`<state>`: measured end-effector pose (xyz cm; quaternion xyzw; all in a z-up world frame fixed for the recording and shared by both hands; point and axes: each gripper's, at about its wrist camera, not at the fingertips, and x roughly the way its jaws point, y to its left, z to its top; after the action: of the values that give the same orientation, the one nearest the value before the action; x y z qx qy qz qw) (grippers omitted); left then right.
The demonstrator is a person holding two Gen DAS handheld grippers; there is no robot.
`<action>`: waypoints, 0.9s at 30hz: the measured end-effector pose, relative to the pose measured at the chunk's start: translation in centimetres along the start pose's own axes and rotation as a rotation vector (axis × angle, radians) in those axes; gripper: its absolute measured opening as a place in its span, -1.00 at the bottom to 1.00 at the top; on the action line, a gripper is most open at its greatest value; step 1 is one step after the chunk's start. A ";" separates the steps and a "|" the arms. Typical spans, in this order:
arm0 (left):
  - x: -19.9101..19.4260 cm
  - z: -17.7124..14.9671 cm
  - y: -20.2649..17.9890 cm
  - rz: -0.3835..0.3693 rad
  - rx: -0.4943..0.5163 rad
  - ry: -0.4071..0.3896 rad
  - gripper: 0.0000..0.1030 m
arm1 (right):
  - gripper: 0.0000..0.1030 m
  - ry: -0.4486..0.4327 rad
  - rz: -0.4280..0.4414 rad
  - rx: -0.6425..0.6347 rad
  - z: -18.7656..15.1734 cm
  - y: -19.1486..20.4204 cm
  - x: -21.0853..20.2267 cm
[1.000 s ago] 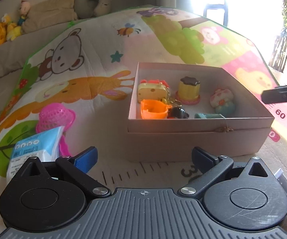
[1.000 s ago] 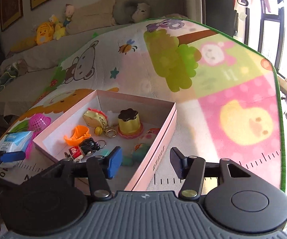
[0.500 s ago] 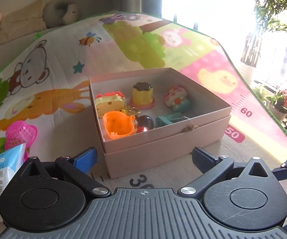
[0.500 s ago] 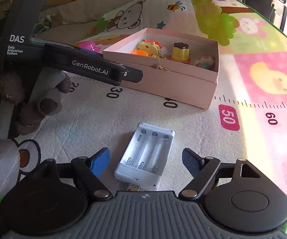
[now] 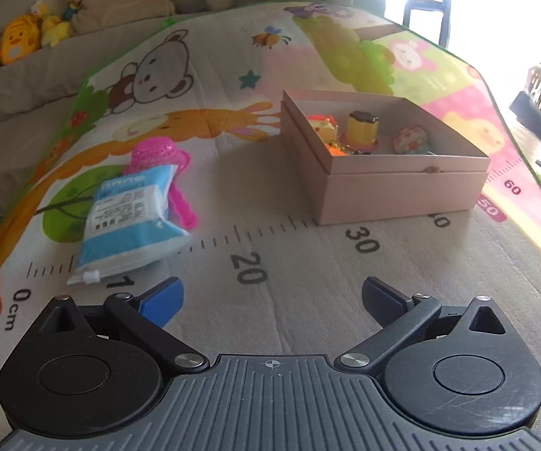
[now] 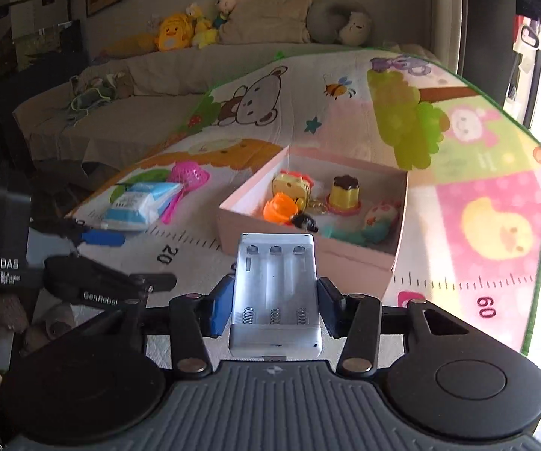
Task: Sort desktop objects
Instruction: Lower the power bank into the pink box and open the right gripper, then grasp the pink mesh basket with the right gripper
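White battery charger (image 6: 276,293) clamped, near pink box (image 6: 360,259).

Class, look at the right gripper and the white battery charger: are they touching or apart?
Touching. The right wrist view shows the right gripper with both pads pressed flat against the sides of the white battery charger, no gap on either side.

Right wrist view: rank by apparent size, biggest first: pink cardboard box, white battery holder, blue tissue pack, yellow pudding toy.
1. Pink cardboard box
2. White plastic battery holder, though it sits nearest the camera, in the right gripper, which inflates it
3. Blue tissue pack
4. Yellow pudding-shaped toy
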<state>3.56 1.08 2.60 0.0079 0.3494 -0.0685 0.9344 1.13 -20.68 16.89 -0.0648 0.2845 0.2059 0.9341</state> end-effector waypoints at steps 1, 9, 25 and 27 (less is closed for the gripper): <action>-0.1 -0.2 0.4 0.003 -0.010 0.005 1.00 | -0.08 -0.030 -0.017 -0.007 1.4 -0.4 0.0; -1.2 0.2 2.7 0.104 -0.068 -0.067 1.00 | 0.31 -0.018 -0.103 0.025 7.7 -2.1 7.6; 2.6 2.0 9.6 0.249 -0.169 -0.063 1.00 | 0.62 0.284 0.254 0.122 10.4 10.7 25.7; 2.4 2.0 9.9 0.237 -0.171 -0.061 1.00 | 0.62 0.313 0.220 0.117 10.4 12.2 28.9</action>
<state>7.99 10.44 2.17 -0.0328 0.3220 0.0722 0.9434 23.03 2.91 9.36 -0.0100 0.4431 0.2774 0.8524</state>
